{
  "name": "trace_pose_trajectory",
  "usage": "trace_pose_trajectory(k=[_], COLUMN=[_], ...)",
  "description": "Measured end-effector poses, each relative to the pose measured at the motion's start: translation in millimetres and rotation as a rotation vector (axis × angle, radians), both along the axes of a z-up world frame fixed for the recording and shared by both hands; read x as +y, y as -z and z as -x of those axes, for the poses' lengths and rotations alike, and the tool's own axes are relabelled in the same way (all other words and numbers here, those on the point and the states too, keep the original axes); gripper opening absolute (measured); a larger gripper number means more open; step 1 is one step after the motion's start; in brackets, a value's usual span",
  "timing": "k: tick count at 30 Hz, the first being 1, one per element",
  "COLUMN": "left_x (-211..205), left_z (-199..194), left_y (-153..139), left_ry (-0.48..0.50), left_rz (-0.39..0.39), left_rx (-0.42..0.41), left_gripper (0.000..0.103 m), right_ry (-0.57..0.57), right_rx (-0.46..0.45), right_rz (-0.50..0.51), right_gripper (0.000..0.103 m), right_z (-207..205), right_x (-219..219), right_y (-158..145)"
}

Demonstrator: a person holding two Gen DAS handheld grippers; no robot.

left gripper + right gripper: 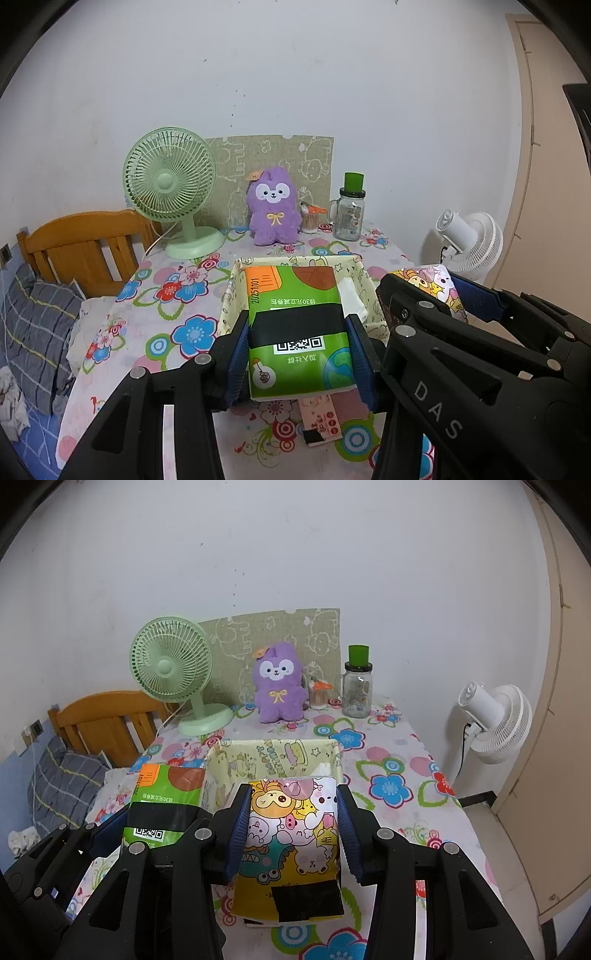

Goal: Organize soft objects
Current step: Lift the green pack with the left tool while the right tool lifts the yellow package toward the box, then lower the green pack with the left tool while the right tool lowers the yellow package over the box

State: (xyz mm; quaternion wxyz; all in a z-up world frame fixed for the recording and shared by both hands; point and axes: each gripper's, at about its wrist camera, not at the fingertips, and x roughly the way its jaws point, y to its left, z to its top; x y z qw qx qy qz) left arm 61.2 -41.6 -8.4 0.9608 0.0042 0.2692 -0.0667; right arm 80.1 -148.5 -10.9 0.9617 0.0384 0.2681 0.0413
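My left gripper (298, 347) is shut on a green tissue pack (295, 325) with a QR code, held over the near edge of a cream fabric basket (373, 291). My right gripper (291, 834) is shut on a cartoon-print tissue pack (291, 834), yellow and pink, held just in front of the same basket (236, 764). In the left wrist view the cartoon pack (436, 284) shows at right in the right gripper's jaws. The green pack (162, 805) shows at left in the right wrist view. Something white (352, 295) lies inside the basket.
On the flowered tablecloth (177, 317), a purple plush (272, 206), a green desk fan (173, 192), a glass jar with green lid (349, 214) and a small cup stand at the back. A small pink packet (319, 417) lies near the front. A wooden bed headboard (81, 247) is left, a white fan (495, 720) right.
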Motion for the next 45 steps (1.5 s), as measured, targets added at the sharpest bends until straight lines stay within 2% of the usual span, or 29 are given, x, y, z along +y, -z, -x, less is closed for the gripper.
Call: trace_pose_trajectory(k=[21,45], left_x=[3.6,0.4], left_z=[-45.6,-109.9], left_y=[5.0,20.4], left_ry=[-0.004,-0.012], left_rz=[0.012,0.000], left_rx=[0.019,0.071], left_gripper=[0.051,0.051], right_ry=[-0.007,-0.024], right_rx=[0.023,0.075], right_rz=[0.013,-0.002], right_gripper=[0.048,0.048], right_z=[-47.8,-116.3], right_x=[5.6,4.8], right_y=[3.1,20.8])
